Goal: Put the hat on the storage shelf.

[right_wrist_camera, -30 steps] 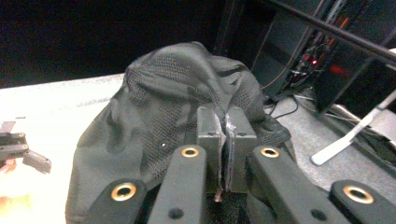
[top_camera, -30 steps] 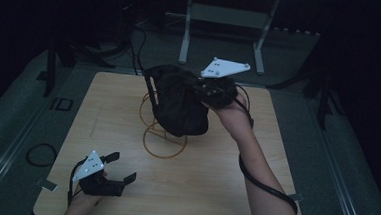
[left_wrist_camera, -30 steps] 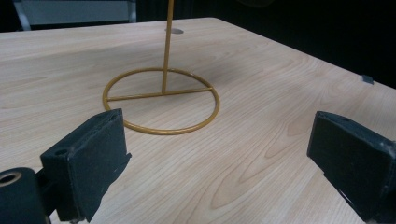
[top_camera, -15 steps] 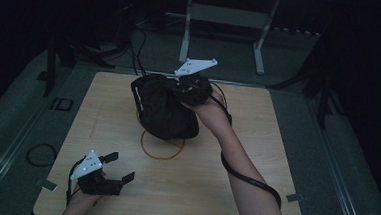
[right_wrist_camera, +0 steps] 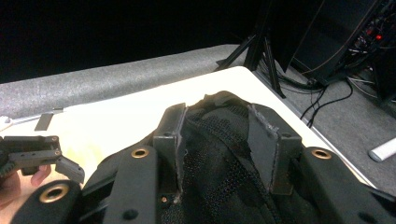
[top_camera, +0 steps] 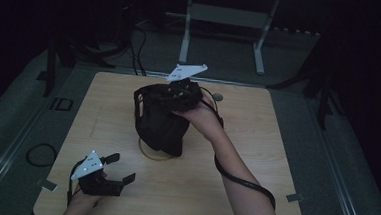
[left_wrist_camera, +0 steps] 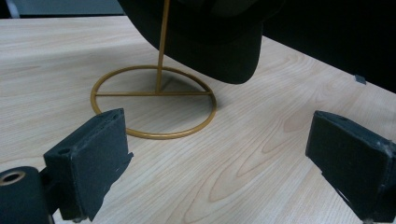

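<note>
I can't see the thin gold wire stand's (top_camera: 151,155) post, hidden under the black mesh cap (top_camera: 160,118); cap's crown cropped in left gripper view.

- Cap (top_camera: 160,123), frame centre of the high view: black, with a fine mesh weave in the right gripper view (right_wrist_camera: 219,154).
- Stand (left_wrist_camera: 156,100), upper left of the left gripper view: gold wire ring and stem.
- Table (top_camera: 255,156): pale wood with wavy grain.
- Left gripper (top_camera: 117,170), lower left: black, with a light grey plate.
- Right gripper (top_camera: 151,96): black, with brass-coloured eyelets.
- Floor (top_camera: 345,162): dull grey-green.
</note>
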Tool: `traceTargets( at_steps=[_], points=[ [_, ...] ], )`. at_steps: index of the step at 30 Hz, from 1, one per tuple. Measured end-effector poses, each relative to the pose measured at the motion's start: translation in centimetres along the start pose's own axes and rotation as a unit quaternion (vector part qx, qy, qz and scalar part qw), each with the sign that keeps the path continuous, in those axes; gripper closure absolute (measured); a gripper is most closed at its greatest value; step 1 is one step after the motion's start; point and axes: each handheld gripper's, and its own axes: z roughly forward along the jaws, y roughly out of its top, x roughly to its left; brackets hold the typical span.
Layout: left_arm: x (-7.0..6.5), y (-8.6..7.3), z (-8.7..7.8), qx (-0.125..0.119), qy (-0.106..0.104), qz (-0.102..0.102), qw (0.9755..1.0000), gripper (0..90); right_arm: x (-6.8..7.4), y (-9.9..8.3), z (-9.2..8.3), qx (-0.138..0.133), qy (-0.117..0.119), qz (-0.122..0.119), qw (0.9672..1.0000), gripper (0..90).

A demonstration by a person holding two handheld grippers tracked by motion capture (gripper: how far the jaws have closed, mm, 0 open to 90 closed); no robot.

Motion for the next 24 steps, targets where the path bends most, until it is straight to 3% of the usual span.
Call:
traceTargets(
  at_steps=[6, 17, 24],
  points=[
    [-0.1, 0.0, 0.0, 0.000, 0.000, 0.001, 1.0000, 6.3, -0.3, -0.2, -0.1, -0.006, 0.001, 0.015, 0.9999, 55.8],
    [-0.1, 0.0, 0.1, 0.000, 0.001, 0.001, 1.0000, 6.3, -0.5, -0.2, -0.6, -0.012, 0.005, 0.021, 0.9997, 51.5],
    [-0.2, 0.0, 0.0, 0.000, 0.004, 0.004, 1.0000, 6.3, -0.2, -0.3, -1.3, -0.013, 0.006, 0.007, 0.9999, 39.6]
  ],
)
